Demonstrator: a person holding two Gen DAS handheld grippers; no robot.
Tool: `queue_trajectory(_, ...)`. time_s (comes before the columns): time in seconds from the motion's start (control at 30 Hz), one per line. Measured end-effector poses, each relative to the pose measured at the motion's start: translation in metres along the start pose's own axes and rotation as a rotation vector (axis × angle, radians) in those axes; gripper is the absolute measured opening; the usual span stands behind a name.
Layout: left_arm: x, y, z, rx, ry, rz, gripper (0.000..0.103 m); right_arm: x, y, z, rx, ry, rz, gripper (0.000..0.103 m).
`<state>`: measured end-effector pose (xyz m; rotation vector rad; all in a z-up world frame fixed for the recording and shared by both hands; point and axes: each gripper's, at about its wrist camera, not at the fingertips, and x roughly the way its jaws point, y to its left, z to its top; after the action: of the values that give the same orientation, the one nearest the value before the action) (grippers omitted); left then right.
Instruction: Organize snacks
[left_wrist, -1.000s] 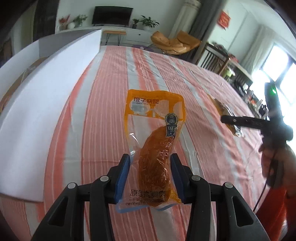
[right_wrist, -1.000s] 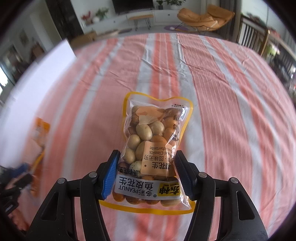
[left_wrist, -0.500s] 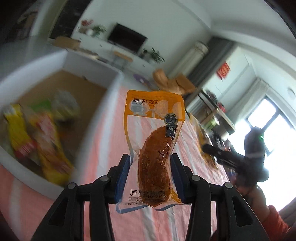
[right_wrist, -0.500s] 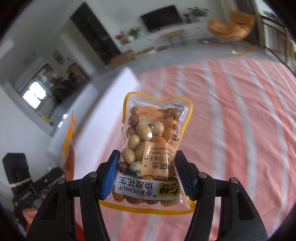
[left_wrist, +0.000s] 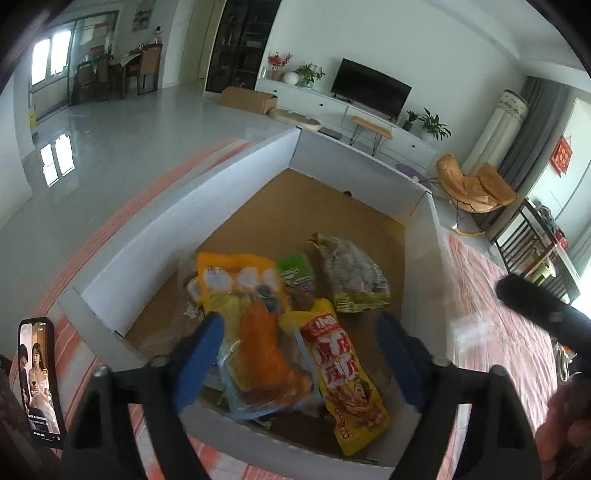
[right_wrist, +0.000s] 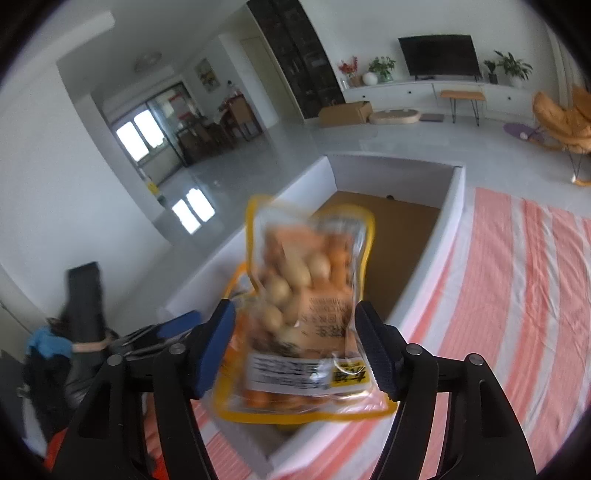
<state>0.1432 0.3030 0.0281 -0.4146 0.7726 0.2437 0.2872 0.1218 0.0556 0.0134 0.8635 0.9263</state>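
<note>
Both grippers' jaws have just been opening over the white box (left_wrist: 229, 184). Left gripper (left_wrist: 299, 354) spread, orange meat pouch (left_wrist: 258, 343) dropping free; right gripper (right_wrist: 295, 347) spread w/ peanut pack (right_wrist: 306, 306) sitting loose between pads.

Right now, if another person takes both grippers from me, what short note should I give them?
Left gripper: jaws have just been opening, wide over the white box; the orange meat pouch is loose between them, dropping onto the snacks inside.
Right gripper: jaws have just been opening; the peanut bag, blurred, is between them above the box's near corner, apparently released.
Done: several snacks are boxed.
Left: confirm both packs land inside, then check the striped cloth for more.
</note>
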Motion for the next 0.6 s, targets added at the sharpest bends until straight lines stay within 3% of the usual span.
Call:
queue_trajectory(0.1,-0.002,-0.006,-0.006,0.033,-0.021,0.04,0.092,0.019,0.008,-0.002,-0.035,0.036,-0.041,0.073)
queue_trajectory(0.33,-0.026,-0.023,-0.019,0.134,-0.104,0.158,0.093,-0.003,0.006,-0.008,-0.085,0.005,-0.097,0.073)
queue_trajectory(0.4,-0.038,-0.03,-0.018,0.153,-0.142,0.204,0.103,-0.01,0.003,-0.008,-0.076,0.0,-0.1,0.073)
queue_trajectory(0.5,-0.05,-0.032,-0.012,0.115,-0.219,0.227,0.103,-0.017,0.004,-0.009,-0.066,0.0,-0.103,0.073)
queue_trajectory(0.6,-0.055,-0.013,-0.006,0.015,-0.203,0.243,0.103,-0.017,0.012,-0.008,-0.081,0.014,-0.116,0.073)
